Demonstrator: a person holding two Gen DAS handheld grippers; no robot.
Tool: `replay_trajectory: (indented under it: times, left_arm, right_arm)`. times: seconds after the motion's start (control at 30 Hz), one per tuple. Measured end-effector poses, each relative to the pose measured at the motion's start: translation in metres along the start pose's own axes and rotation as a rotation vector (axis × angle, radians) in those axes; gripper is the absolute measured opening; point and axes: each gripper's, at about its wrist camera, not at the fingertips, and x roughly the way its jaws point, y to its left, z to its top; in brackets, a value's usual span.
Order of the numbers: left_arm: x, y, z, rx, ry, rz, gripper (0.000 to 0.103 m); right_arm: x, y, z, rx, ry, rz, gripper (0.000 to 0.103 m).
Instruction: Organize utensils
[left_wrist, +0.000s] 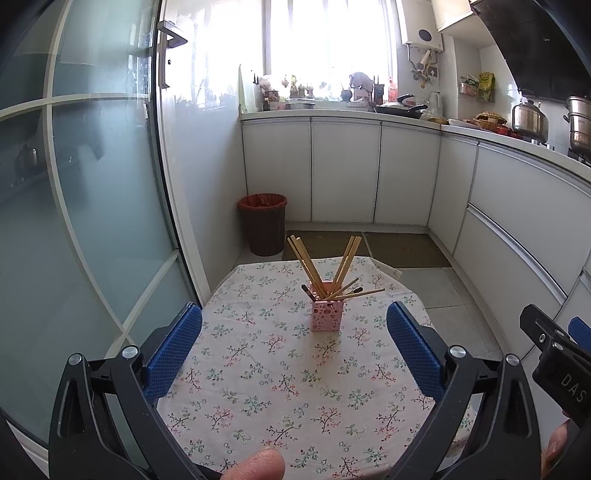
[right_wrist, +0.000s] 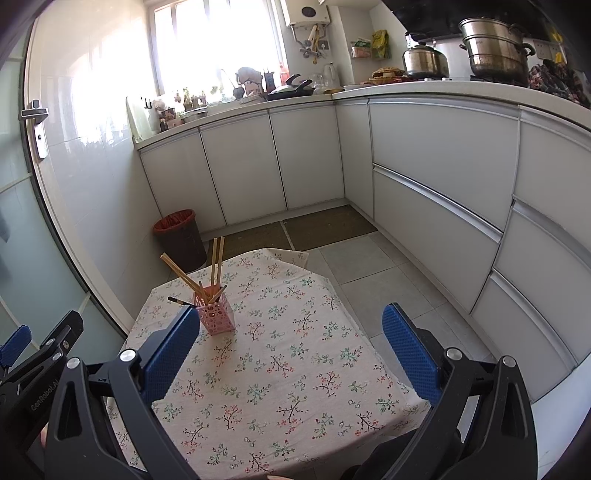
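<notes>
Both grippers hang wide open with nothing between the blue pads: the left gripper (left_wrist: 294, 354) spreads over the floral tablecloth (left_wrist: 258, 387), and the right gripper (right_wrist: 291, 350) is spread just as far, empty too. Out ahead, upright on the cloth, stands the pink perforated holder (left_wrist: 326, 314), well apart from the left fingertips; from the right wrist it sits just past the left pad. Wooden chopsticks (left_wrist: 345, 264) fan out of it, alongside a dark-tipped utensil (left_wrist: 307, 291). Beyond the table, a brown bin (left_wrist: 263, 225) sits by the white cabinets (left_wrist: 343, 170).
</notes>
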Motion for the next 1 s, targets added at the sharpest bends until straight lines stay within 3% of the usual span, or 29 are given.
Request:
replay_trajectory:
  times: [1.0]
  left_arm:
    - [0.0014,0.0045,-0.0032,-0.004,-0.001,0.012,0.096]
  right_arm:
    - [0.0013,0.0001,0.0012,0.0,0.003,0.001,0.096]
